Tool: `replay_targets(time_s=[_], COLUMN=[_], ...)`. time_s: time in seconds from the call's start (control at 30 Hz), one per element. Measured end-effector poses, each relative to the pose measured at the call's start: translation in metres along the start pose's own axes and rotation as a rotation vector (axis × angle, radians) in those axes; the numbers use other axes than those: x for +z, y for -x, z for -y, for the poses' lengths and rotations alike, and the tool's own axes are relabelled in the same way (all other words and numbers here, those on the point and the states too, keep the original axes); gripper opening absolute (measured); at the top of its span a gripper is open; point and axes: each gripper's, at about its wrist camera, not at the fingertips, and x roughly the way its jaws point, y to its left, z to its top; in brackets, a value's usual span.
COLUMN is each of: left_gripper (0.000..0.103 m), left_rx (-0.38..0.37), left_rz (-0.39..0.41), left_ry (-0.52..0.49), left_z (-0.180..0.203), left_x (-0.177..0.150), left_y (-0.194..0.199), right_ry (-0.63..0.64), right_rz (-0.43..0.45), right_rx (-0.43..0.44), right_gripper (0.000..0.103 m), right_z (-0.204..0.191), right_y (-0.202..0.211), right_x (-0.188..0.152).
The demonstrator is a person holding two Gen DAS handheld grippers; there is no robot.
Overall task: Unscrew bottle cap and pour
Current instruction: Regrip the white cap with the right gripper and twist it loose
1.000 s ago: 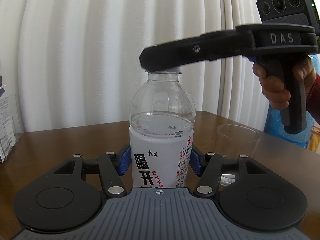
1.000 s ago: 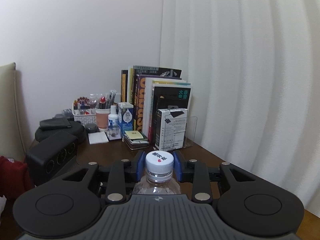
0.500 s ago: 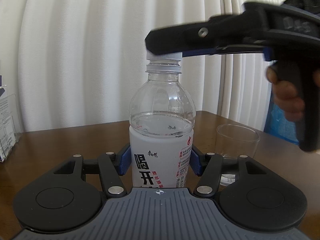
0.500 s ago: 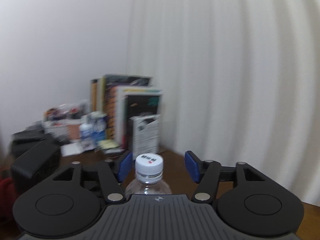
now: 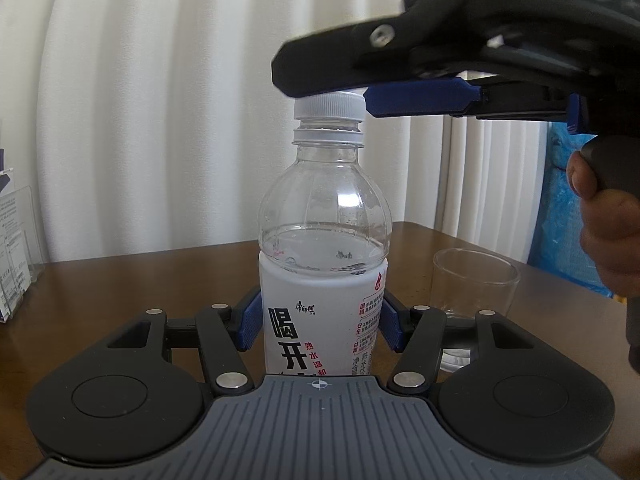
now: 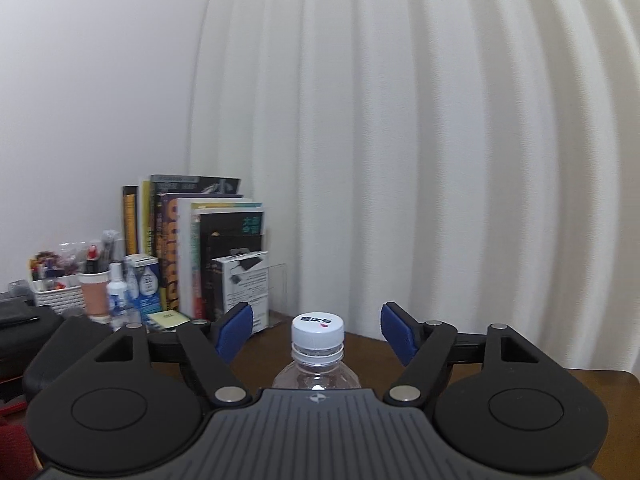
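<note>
A clear water bottle (image 5: 324,240) with a white label stands upright on the brown table (image 5: 140,284). My left gripper (image 5: 320,320) is shut on its labelled body, blue pads pressed to both sides. The white cap (image 5: 328,105) sits on the neck. My right gripper (image 6: 318,326) comes in level at cap height and its jaws are closing. The cap (image 6: 317,328) lies between the blue pads, with a gap on each side. From the left wrist view, the right gripper (image 5: 360,76) crosses above the cap, held by a person's hand (image 5: 604,220).
An empty clear glass (image 5: 476,284) stands on the table just right of the bottle. A row of books (image 6: 192,248), a white box (image 6: 244,288) and a basket of pens (image 6: 56,280) fill the far left corner. A white curtain hangs behind.
The right gripper let go of the cap and opened wide, then swung round the cap and tilted. The bottle and the left gripper have not moved.
</note>
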Motion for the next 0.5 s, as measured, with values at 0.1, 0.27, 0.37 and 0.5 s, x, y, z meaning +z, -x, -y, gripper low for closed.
replay_targets(time_s=[0.1,0.27,0.37,0.5], left_gripper=[0.058,0.058,0.058,0.058], left_rx=[0.000,0.000,0.000,0.000], left_rz=[0.000,0.000,0.000,0.000], left_ry=[0.000,-0.001,-0.001,0.000], left_z=[0.0007,0.0019,0.0020,0.0025], left_x=[-0.0005,-0.0015,-0.0025,-0.0030], left_y=[0.0001,0.0008,0.0007,0.0017], right_ry=[-0.011,-0.023,-0.021,-0.015], right_rz=[-0.004,-0.016,-0.010,-0.004], right_rx=[-0.029,-0.027,-0.027,-0.031], right_gripper=[0.057,0.055,0.046,0.037], right_z=[-0.0035,-0.0061,-0.0080,-0.0108], right_y=[-0.0023,-0.0046,-0.0061,-0.0059], right_x=[-0.0026,-0.0053,-0.0060,-0.0077])
